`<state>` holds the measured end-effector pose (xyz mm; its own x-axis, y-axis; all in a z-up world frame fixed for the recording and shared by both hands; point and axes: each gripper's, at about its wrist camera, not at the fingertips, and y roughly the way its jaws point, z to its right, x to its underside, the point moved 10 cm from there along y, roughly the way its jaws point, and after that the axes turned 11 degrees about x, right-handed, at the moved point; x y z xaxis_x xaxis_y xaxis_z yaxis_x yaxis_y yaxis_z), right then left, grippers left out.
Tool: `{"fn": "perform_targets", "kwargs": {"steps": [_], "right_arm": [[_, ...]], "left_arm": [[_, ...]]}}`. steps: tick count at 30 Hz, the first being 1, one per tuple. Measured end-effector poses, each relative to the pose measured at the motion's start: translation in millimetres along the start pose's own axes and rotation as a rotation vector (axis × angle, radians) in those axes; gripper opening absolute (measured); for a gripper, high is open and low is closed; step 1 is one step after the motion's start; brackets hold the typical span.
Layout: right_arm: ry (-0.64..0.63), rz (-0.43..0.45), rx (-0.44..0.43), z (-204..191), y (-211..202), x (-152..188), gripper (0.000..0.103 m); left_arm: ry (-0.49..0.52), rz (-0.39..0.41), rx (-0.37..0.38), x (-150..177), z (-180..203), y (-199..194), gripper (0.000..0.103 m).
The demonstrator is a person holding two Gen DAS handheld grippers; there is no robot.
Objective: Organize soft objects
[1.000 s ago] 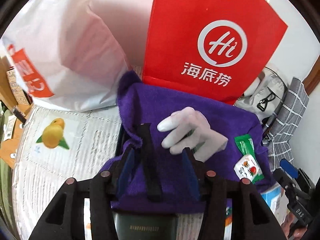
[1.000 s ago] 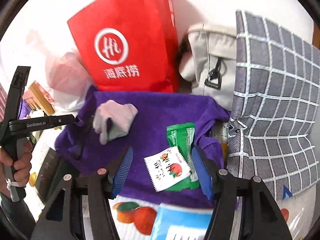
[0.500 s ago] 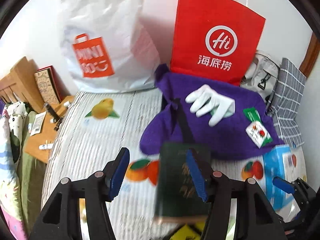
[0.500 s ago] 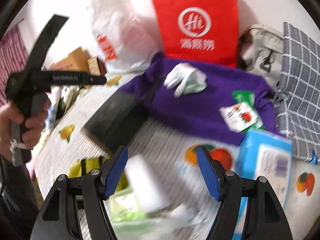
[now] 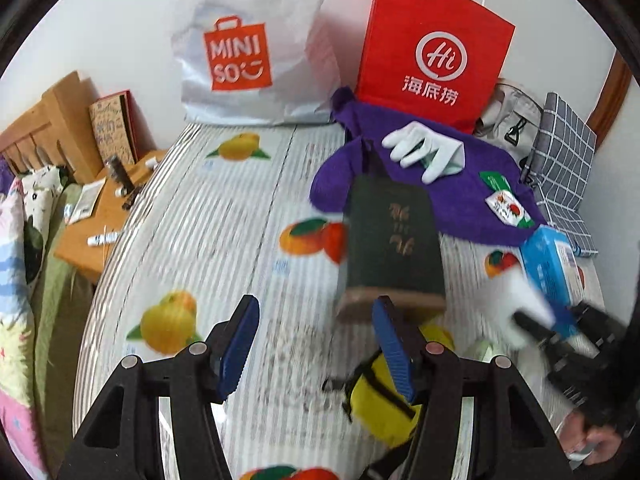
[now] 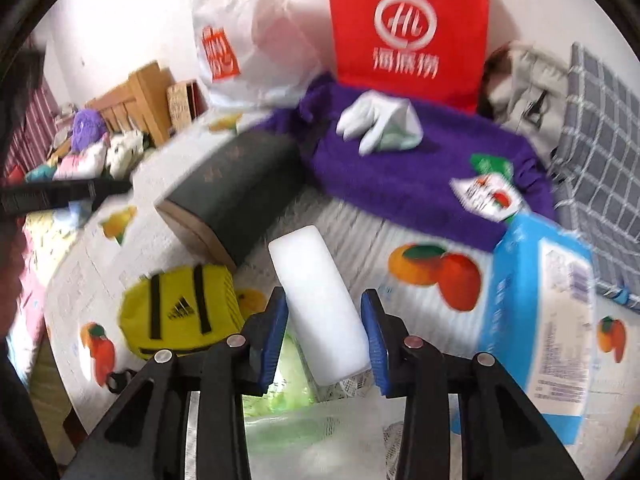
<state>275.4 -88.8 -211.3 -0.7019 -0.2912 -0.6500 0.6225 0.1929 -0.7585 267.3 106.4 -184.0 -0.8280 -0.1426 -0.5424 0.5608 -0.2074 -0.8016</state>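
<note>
Right claw (image 6: 325, 320) is gripping the white foam block (image 6: 316, 300), long axis running forward-back between the blue pads, block tilting slightly left. Left claw (image 5: 316, 344) is hanging released over the fruit-print table (image 5: 200, 220), holding nothing. White glove (image 6: 380, 126) is lying on the purple cloth (image 6: 400, 184), well ahead of both claws, nearer the right. Red paper bag (image 5: 432, 48) and white plastic bag (image 5: 248, 48) are standing behind; contents hidden.

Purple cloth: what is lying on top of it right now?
On the purple cloth lie a white glove and two snack packets. The dark book overlaps its near-left edge. Whatever is beneath the cloth is hidden.
</note>
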Motion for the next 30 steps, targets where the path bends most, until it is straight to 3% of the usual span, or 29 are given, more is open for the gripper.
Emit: {"fn": "perform_targets", "kwargs": {"steps": [4,8,17,30], "right_arm": [[0.034,0.08,0.017,8,-35,-13,0.037],[0.06,0.095,0.038,17,-56,-7,0.037],[0.166,0.062,0.086,55,-84,49,0.038],[0.249,0.008,0.124,82,-92,129,0.038]], "left_arm": [[-0.01,-0.012,0.006,18,-2,-5,0.057],[-0.006,-0.017,0.013,36,0,-14,0.057],[0.011,-0.066,-0.001,85,3,-14,0.057],[0.142,-0.153,0.047,144,50,16,0.057]]}}
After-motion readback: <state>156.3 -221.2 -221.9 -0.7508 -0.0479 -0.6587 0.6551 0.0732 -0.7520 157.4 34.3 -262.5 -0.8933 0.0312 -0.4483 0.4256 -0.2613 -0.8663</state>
